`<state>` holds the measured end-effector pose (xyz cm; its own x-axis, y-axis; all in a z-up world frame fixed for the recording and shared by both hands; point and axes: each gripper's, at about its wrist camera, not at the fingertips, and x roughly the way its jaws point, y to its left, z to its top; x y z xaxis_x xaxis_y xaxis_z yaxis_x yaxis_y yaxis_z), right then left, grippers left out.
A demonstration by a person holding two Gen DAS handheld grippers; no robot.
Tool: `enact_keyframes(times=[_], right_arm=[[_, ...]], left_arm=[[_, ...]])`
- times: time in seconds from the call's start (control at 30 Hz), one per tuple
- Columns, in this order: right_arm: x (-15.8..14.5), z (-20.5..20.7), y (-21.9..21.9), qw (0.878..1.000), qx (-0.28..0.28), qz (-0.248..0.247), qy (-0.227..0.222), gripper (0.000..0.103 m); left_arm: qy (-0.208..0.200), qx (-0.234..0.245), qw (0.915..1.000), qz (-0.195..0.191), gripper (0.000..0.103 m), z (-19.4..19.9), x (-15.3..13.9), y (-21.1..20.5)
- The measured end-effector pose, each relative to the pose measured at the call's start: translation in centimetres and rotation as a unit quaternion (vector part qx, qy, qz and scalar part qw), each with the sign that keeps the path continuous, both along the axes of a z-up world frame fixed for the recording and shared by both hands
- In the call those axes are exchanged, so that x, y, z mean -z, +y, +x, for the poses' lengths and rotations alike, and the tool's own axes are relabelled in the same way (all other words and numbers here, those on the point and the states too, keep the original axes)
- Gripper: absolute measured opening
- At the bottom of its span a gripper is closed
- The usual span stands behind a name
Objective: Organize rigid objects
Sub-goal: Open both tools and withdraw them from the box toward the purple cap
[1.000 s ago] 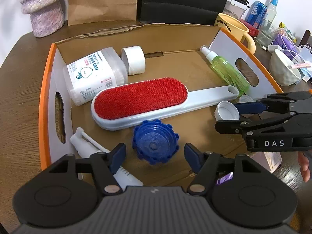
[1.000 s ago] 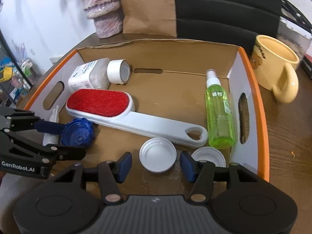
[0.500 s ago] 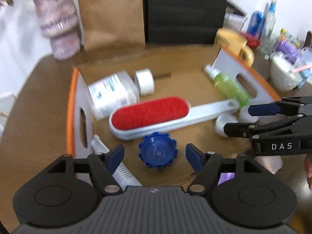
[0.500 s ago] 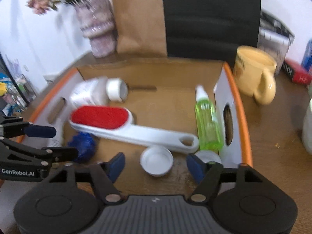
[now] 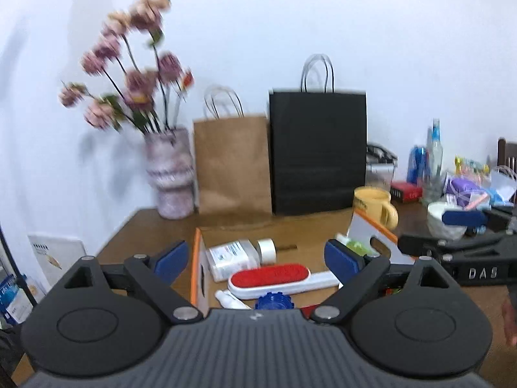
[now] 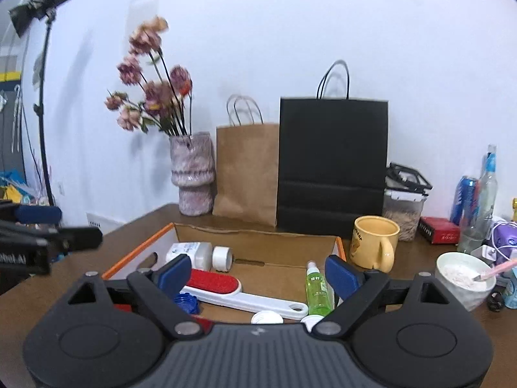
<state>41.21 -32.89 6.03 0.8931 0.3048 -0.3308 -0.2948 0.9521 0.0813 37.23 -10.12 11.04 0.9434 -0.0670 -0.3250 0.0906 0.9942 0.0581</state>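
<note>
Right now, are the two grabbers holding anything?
Left gripper: jaws opening, nothing between them.
Right gripper: jaws opening, nothing between them.

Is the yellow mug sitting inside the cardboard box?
No. The yellow mug stands on the table just outside the cardboard box, past its right wall.

Open air above cluttered box (image 6: 258,245)
</note>
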Motion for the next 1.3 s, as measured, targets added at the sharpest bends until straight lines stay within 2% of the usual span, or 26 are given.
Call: enact_keyframes(times=[0.17,0.43,0.57,0.67,0.87,1.07,1.17,1.3], right_arm=[[0.5,-3.8,-0.6,0.999,0.011,0.019,-0.026,0.091],[0.6,-9.8,-1.2,0.998,0.018,0.033,-0.043,0.094],[0.7,-14.1,-1.3,0.998,0.016,0.024,-0.059,0.098],[1.0,-17.5,-1.2,0.998,0.011,0.016,-0.064,0.100],[1.7,-23.5,-0.6,0.999,0.003,-0.002,-0.052,0.101],[2.3,-29.2,-0.5,0.999,-0.001,0.012,-0.032,0.101],[2.9,-30.7,-0.4,0.999,-0.011,0.021,-0.026,0.103],[3.9,-30.7,-0.2,1.000,0.004,0.015,-0.015,0.103]], left_arm=[[-0.015,0.001,0.9996,-0.022,0.095,-3.6,0.3,0.4],[-0.045,-0.003,0.9985,-0.030,0.095,-9.3,0.5,0.4],[-0.064,-0.003,0.9975,-0.029,0.098,-13.2,0.9,0.3],[-0.060,0.008,0.9969,-0.051,0.100,-16.3,1.5,0.6],[-0.049,0.002,0.9964,-0.069,0.100,-21.1,3.1,1.3],[-0.033,-0.007,0.9979,-0.055,0.102,-25.5,4.7,2.0],[-0.020,0.001,0.9986,-0.050,0.102,-26.5,5.0,2.2],[-0.029,0.004,0.9985,-0.046,0.102,-26.6,4.7,1.7]])
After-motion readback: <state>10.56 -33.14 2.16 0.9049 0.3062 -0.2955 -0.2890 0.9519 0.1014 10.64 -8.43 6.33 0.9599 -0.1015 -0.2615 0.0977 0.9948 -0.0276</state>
